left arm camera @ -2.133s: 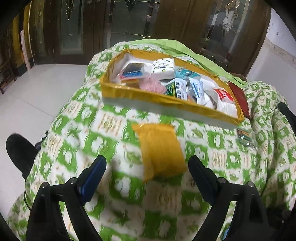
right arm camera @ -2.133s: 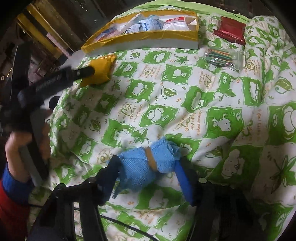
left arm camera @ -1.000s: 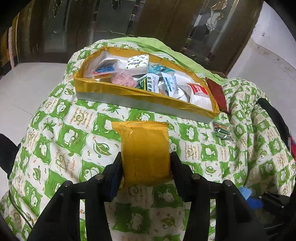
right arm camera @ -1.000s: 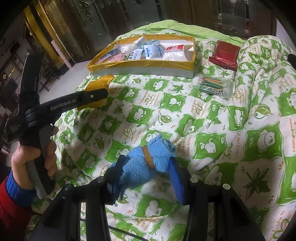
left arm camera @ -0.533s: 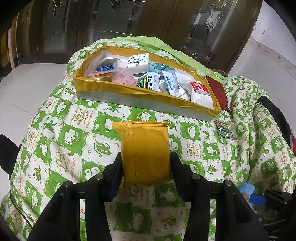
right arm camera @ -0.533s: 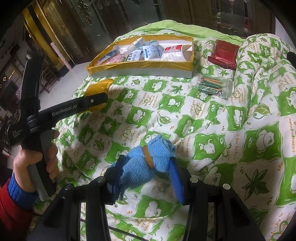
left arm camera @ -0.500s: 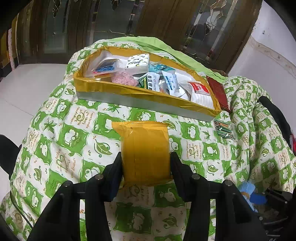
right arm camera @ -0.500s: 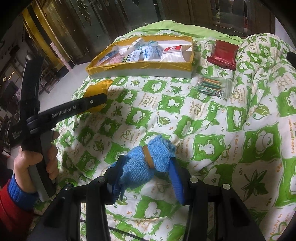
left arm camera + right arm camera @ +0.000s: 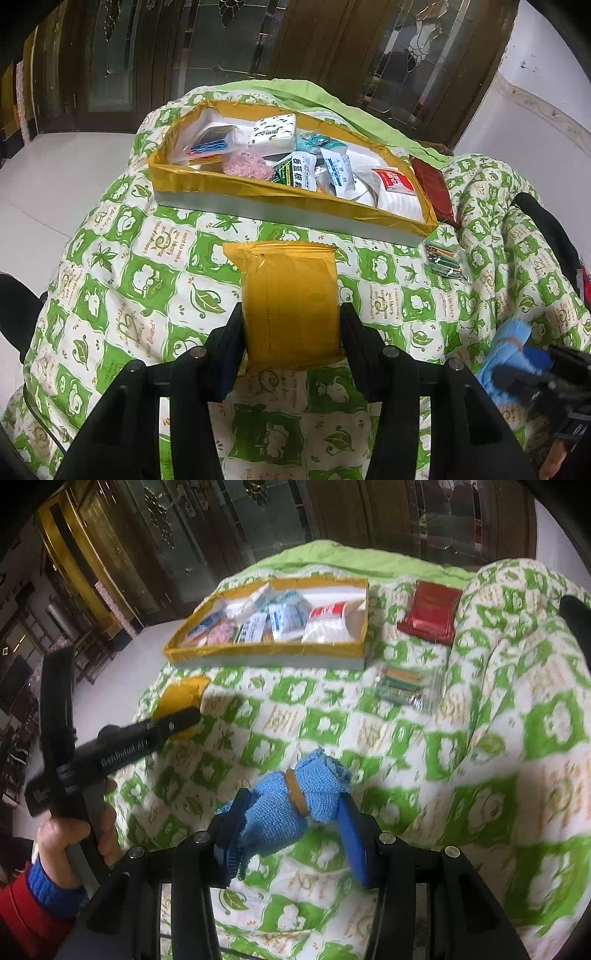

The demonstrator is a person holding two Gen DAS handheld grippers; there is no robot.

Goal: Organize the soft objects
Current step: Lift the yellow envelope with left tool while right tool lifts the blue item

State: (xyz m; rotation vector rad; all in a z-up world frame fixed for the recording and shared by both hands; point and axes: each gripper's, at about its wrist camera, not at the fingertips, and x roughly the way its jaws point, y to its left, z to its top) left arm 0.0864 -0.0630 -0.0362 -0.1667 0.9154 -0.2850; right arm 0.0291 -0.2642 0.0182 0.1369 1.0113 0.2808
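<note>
On the left we log the left hand-held gripper (image 9: 291,328) clamped on the yellow packet (image 9: 290,299), just short of the yellow-rimmed tray (image 9: 280,194) that lies on the green quilt (image 9: 122,280) and already holds several soft packs. On the right, the right hand-held gripper (image 9: 291,830) pinches the banded blue cloth roll (image 9: 295,801) above the quilt. Risks as we judge them: the slick packet may slide from the pads, the crowded tray may shed items, and the two grippers may collide there.
</note>
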